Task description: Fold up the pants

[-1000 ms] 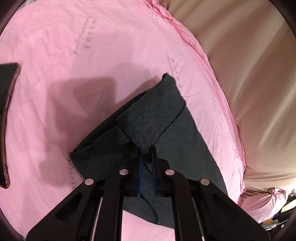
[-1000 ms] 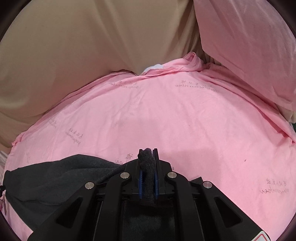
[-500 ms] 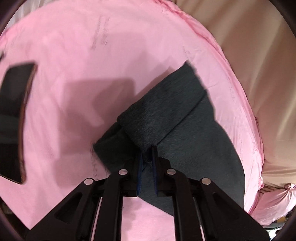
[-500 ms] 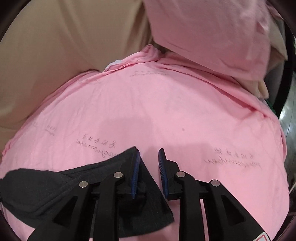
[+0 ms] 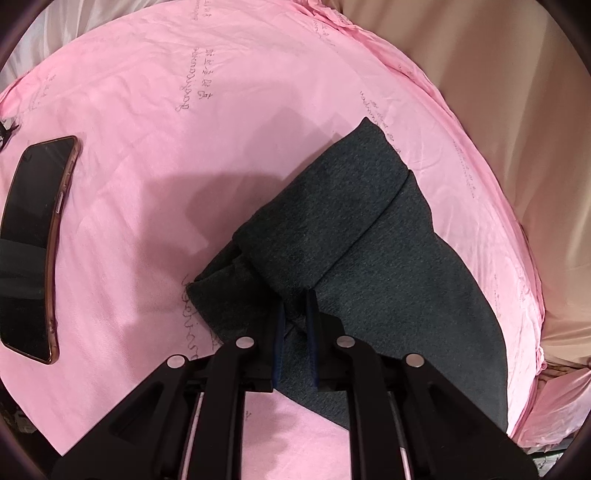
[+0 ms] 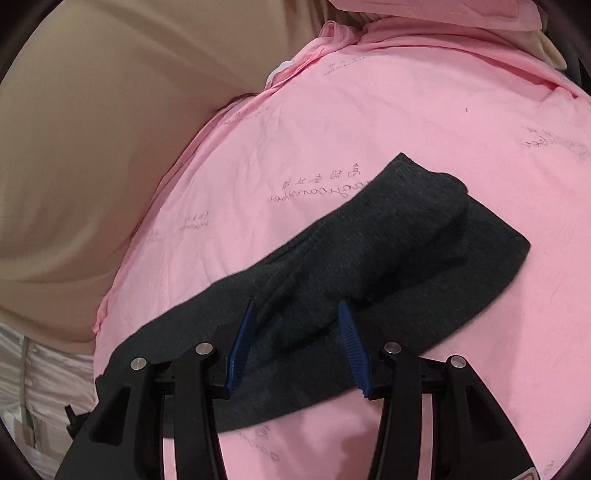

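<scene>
The dark grey pants [image 5: 369, 251] lie folded on the pink bed sheet [image 5: 184, 129], with a top layer doubled back over the lower part. My left gripper [image 5: 295, 306] is shut on a fold of the pants at their near edge. In the right wrist view the pants [image 6: 369, 258] stretch across the sheet [image 6: 406, 129] in a long folded band. My right gripper [image 6: 295, 317] is open and empty, its blue pads hovering just over the pants' near side.
A black phone in a brown case [image 5: 33, 240] lies on the sheet at the left. Beige fabric [image 5: 498, 110] borders the bed on the right. A pink pillow [image 6: 424, 11] lies at the far end.
My right gripper let go of the pants, opened wide and pulled back over them. My left gripper kept its grip and carried the fold further across the sheet.
</scene>
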A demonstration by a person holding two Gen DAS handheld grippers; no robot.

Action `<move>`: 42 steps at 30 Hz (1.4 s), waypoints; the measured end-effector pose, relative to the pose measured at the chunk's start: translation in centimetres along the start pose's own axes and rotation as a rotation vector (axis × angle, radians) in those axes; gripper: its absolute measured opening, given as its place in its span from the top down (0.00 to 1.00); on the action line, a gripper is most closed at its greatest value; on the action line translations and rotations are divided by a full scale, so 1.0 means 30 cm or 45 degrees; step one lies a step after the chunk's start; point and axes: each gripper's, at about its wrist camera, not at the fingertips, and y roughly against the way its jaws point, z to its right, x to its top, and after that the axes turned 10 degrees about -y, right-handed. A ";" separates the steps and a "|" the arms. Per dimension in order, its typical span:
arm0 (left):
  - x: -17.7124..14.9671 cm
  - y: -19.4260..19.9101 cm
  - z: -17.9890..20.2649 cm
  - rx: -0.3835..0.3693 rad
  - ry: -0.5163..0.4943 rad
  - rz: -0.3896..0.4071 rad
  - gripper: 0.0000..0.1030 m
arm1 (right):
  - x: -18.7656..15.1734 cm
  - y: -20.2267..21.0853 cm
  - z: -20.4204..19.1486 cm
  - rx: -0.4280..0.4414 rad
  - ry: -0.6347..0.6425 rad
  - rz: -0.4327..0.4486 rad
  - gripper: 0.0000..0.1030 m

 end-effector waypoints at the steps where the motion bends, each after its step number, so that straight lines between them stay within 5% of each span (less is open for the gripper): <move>1: 0.000 0.001 -0.003 -0.007 0.002 -0.002 0.89 | 0.003 -0.006 -0.021 -0.025 -0.004 0.001 0.54; 4: -0.003 0.004 -0.014 -0.022 0.000 -0.002 0.89 | 0.024 -0.062 -0.068 -0.221 0.039 -0.013 0.54; 9: 0.004 -0.002 -0.038 -0.042 0.003 -0.002 0.88 | 0.052 -0.117 -0.097 -0.374 0.023 -0.028 0.59; 10: 0.006 -0.002 -0.041 -0.046 0.002 -0.003 0.88 | 0.057 -0.121 -0.106 -0.410 0.036 -0.022 0.67; 11: 0.008 -0.002 -0.045 -0.050 0.001 -0.004 0.88 | 0.066 -0.129 -0.112 -0.457 0.066 -0.006 0.85; 14: 0.015 -0.005 -0.057 -0.070 0.007 -0.010 0.88 | 0.081 -0.105 -0.112 -0.386 0.090 -0.009 0.93; 16: 0.016 -0.003 -0.064 -0.085 0.018 -0.011 0.88 | 0.091 -0.005 -0.135 -0.141 0.126 0.061 0.94; 17: 0.015 0.003 -0.069 -0.084 0.020 -0.010 0.88 | 0.087 0.075 -0.139 -0.001 0.144 0.109 0.94; 19: 0.008 0.018 -0.083 -0.068 0.017 -0.004 0.89 | 0.064 0.159 -0.106 0.110 0.190 0.155 0.93; 23: -0.006 0.021 -0.138 -0.099 0.043 0.000 0.90 | 0.028 0.111 0.159 -0.203 0.096 0.084 0.81; 27: -0.006 0.026 -0.125 -0.082 0.045 0.003 0.90 | 0.011 0.173 0.288 -0.084 -0.039 0.127 0.77; 29: -0.001 0.034 -0.081 -0.025 -0.002 0.006 0.90 | 0.018 0.189 0.261 -0.062 -0.011 0.162 0.55; 39: -0.014 0.019 -0.061 -0.225 0.087 -0.019 0.86 | 0.073 0.040 0.189 -0.224 0.070 0.179 0.57; 40: -0.015 0.020 -0.072 -0.250 0.102 -0.016 0.86 | 0.073 0.034 0.186 -0.232 0.069 0.186 0.63; 42: -0.016 0.026 -0.086 -0.275 0.115 -0.007 0.86 | 0.075 0.024 0.193 -0.210 0.049 0.173 0.96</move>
